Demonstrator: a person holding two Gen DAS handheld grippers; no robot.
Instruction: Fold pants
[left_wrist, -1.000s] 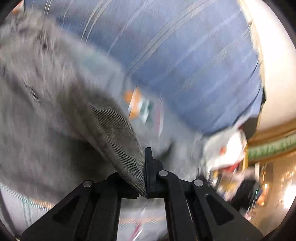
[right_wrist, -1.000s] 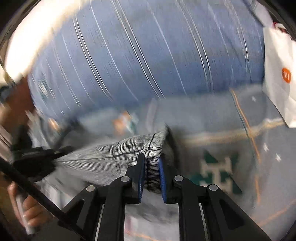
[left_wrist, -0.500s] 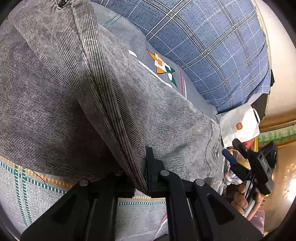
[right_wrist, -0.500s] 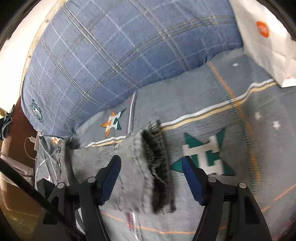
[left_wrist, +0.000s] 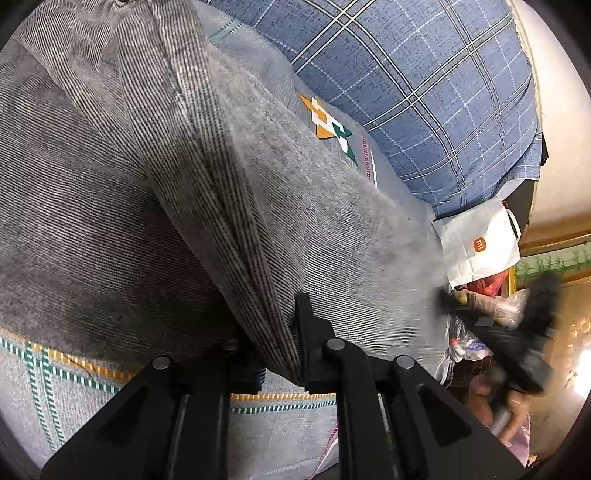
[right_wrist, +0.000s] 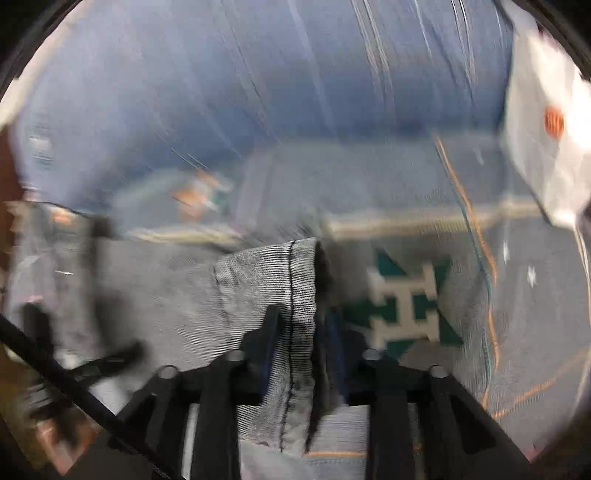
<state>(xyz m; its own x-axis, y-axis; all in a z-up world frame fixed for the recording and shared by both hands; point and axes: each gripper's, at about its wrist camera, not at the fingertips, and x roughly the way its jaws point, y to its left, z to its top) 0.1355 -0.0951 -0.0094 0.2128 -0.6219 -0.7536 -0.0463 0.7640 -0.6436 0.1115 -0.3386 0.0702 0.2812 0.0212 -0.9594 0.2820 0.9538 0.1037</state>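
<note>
Grey corduroy pants (left_wrist: 122, 206), finely ribbed and soft, spread over a bed (left_wrist: 280, 421) covered in pale grey-blue woven cloth with orange and teal stitched bands and a geometric star motif (left_wrist: 332, 125). Gathered into a thick ridge with a stitched seam, running from far upper left down into the left hand-held gripper (left_wrist: 291, 350); black fingers pinched together on that fold, cloth clamped between them. Long axis of the ridge slanting away and leftward from the fingertips, rest of the fabric draped to both sides.

Through the blurred right wrist view: hemmed edge of the same pants (right_wrist: 273, 295), dark stitch line running straight away from the right hand-held gripper (right_wrist: 295, 332). Jaws just closing after a wider spread, the hem between them; pad contact lost in the blur. Trouser cloth trailing off to the left of the fingers.

Beyond both: plump blue checked pillow (left_wrist: 424, 88), white paper bag (left_wrist: 476, 243) with an orange logo to the right.
</note>
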